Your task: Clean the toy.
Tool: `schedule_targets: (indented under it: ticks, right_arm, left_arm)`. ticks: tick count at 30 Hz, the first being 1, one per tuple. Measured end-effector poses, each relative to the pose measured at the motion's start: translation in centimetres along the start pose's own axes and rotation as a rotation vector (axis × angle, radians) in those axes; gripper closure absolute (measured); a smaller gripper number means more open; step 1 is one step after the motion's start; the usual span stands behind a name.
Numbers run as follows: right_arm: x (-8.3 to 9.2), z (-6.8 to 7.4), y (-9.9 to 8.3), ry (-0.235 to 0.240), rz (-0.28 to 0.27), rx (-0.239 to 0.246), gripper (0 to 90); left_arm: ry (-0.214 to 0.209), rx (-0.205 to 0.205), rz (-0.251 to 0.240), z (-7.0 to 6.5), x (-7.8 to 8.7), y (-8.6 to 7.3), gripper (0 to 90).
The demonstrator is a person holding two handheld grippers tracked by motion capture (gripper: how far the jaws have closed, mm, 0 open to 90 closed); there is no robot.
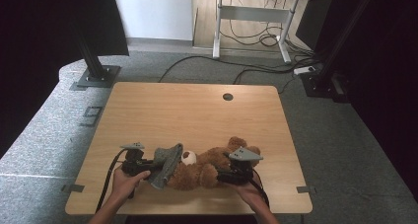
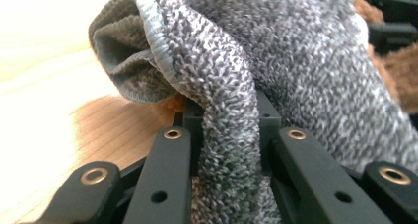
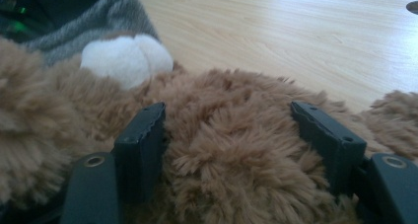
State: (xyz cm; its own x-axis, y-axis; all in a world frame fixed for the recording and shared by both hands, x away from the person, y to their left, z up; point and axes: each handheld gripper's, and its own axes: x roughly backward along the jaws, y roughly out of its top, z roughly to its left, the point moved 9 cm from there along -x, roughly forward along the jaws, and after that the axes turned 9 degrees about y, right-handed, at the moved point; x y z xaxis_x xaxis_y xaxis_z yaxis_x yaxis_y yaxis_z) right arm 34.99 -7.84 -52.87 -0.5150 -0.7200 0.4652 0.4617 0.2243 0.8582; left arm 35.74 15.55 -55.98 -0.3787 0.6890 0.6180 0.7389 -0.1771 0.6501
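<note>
A brown teddy bear [image 1: 207, 167] lies on its back near the front edge of the wooden table [image 1: 197, 110], white muzzle [image 1: 189, 158] up. A grey knitted cloth [image 1: 165, 165] drapes over its head end. My left gripper [image 1: 148, 172] comes in from the left, shut on that cloth [image 2: 296, 61], a fold of which is pinched between the jaws of the left gripper [image 2: 224, 115]. My right gripper [image 1: 222, 176] comes in from the right. In the right gripper view the right gripper [image 3: 229, 120] stands open, with the bear's fur [image 3: 231, 150] bulging between the jaws.
A round cable hole [image 1: 227, 96] sits at the table's far middle. Beyond the table are a black stand base [image 1: 96, 76] at the left, another [image 1: 320, 83] at the right, floor cables [image 1: 256, 66] and a white desk frame [image 1: 251, 14].
</note>
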Motion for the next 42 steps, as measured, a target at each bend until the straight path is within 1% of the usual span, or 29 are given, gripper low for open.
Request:
schedule_targets:
  ticks: [2, 3, 6, 9, 12, 15, 17, 18, 21, 24, 27, 30, 31, 32, 33, 35, 36, 37, 40, 42]
  right_arm:
    - [0.1, 0.5, -0.6, -0.012, 0.01, 0.021, 32.7]
    - [0.0, 0.6, -0.9, -0.022, 0.012, 0.029, 34.9]
    - [-0.1, 0.9, -1.6, -0.041, 0.015, 0.043, 43.5]
    - [-0.3, 1.1, -1.8, -0.056, 0.008, 0.078, 54.3]
    - [-0.6, 1.1, -1.6, -0.064, -0.016, 0.102, 61.5]
    - [-1.0, 0.9, -0.8, -0.077, -0.062, 0.123, 67.3]
    - [-1.4, 0.6, -0.2, -0.094, -0.088, 0.136, 69.5]
    - [-1.6, 0.5, 0.0, -0.101, -0.097, 0.141, 70.6]
    - [-2.7, -0.1, 1.1, -0.112, -0.123, 0.156, 72.6]
    - [-4.0, -0.6, 2.1, -0.12, -0.144, 0.16, 74.0]
    - [-5.3, -1.4, 3.2, -0.14, -0.17, 0.155, 75.1]
    - [-6.6, -2.0, 4.0, -0.163, -0.188, 0.154, 75.0]
    - [-6.9, -2.1, 4.2, -0.169, -0.193, 0.156, 75.0]
    - [-7.2, -2.1, 4.3, -0.172, -0.196, 0.158, 74.8]
    - [-7.4, -2.1, 4.3, -0.17, -0.198, 0.162, 74.7]
    - [-7.5, -1.8, 4.3, -0.162, -0.197, 0.17, 74.2]
    - [-7.4, -1.7, 4.2, -0.159, -0.197, 0.173, 73.9]
    - [-7.3, -1.7, 4.1, -0.152, -0.196, 0.172, 73.7]
    - [-7.0, -1.4, 3.6, -0.134, -0.192, 0.187, 73.3]
    - [-6.8, -1.3, 3.3, -0.135, -0.187, 0.196, 72.9]
  left_arm:
    - [0.002, -0.001, 0.002, 0.0, -0.1, 0.0, 74.8]
    - [0.002, -0.001, 0.003, 0.0, -0.1, 0.0, 74.7]
    - [0.005, 0.001, 0.003, 0.1, -0.1, 0.0, 74.7]
    - [0.01, 0.005, 0.002, 0.3, -0.2, 0.2, 74.7]
    - [0.02, 0.004, -0.005, 0.6, -0.2, 0.6, 74.7]
    - [0.032, 0.013, -0.009, 1.1, -0.2, 1.1, 74.8]
    - [0.036, 0.021, -0.021, 1.4, 0.0, 1.6, 74.9]
    - [0.033, 0.032, -0.036, 1.6, 0.2, 2.2, 75.1]
    - [-0.002, 0.061, -0.092, 1.6, 1.1, 4.0, 75.2]
    - [-0.045, 0.069, -0.145, 0.8, 2.0, 6.0, 75.3]
    - [-0.07, 0.056, -0.177, -0.2, 2.5, 7.7, 75.4]
    - [-0.145, 0.043, -0.206, -2.0, 2.6, 9.0, 75.5]
    - [-0.169, 0.034, -0.207, -2.7, 2.4, 9.2, 75.5]
    - [-0.181, 0.023, -0.201, -3.3, 2.1, 9.3, 75.6]
    - [-0.177, 0.009, -0.192, -3.8, 1.7, 9.4, 75.6]
    - [-0.183, -0.001, -0.168, -4.6, 0.6, 9.4, 75.6]
    - [-0.171, -0.01, -0.152, -4.8, -0.1, 9.3, 75.6]
    - [-0.148, -0.022, -0.134, -4.8, -0.8, 9.2, 75.6]
    - [-0.12, -0.023, -0.091, -4.7, -2.7, 8.9, 75.5]
    - [-0.087, -0.033, -0.072, -4.5, -3.6, 8.7, 75.5]
